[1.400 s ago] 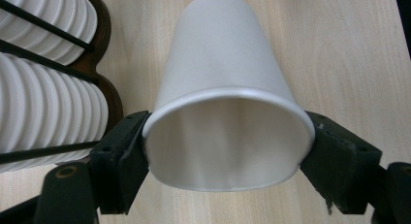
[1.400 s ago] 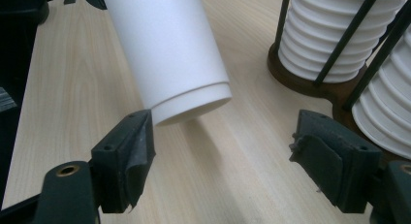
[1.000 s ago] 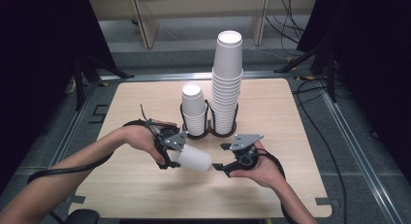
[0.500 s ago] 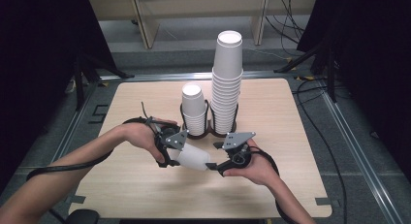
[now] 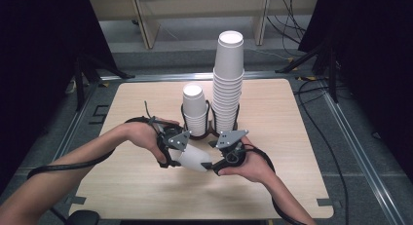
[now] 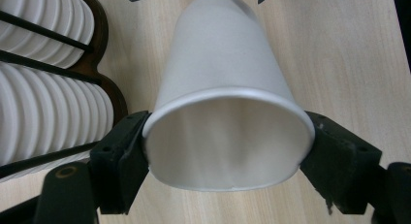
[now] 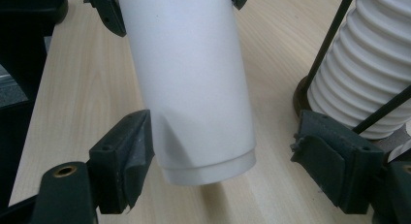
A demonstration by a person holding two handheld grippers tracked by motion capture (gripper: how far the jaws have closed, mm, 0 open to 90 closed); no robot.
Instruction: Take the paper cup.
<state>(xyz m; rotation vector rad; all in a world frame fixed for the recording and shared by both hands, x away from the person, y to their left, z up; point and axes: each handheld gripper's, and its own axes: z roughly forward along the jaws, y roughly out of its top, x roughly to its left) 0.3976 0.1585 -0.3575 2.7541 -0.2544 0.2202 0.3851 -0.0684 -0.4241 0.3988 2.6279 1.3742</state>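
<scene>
A white paper cup (image 5: 195,159) lies on its side just above the table between my two grippers. My left gripper (image 5: 176,159) is shut on the cup's rim; in the left gripper view both jaws press the rim of the cup (image 6: 223,78) into an oval. My right gripper (image 5: 210,164) straddles the base end of the cup (image 7: 194,78). Its jaws have just been opening: one pad (image 7: 131,151) rests against the dented wall, and the other pad (image 7: 324,156) stands clear of it.
Behind the grippers a dark wire-and-wood holder (image 5: 209,132) carries a tall stack of white cups (image 5: 229,84) and a shorter stack (image 5: 195,108). The stacks lie close to both grippers (image 6: 39,112) (image 7: 368,73). Light wooden table (image 5: 302,137); metal frame rails along its sides.
My right gripper has slid left toward the left gripper, so the cup's base now lies between its jaws. The left gripper and the cup have stayed put.
</scene>
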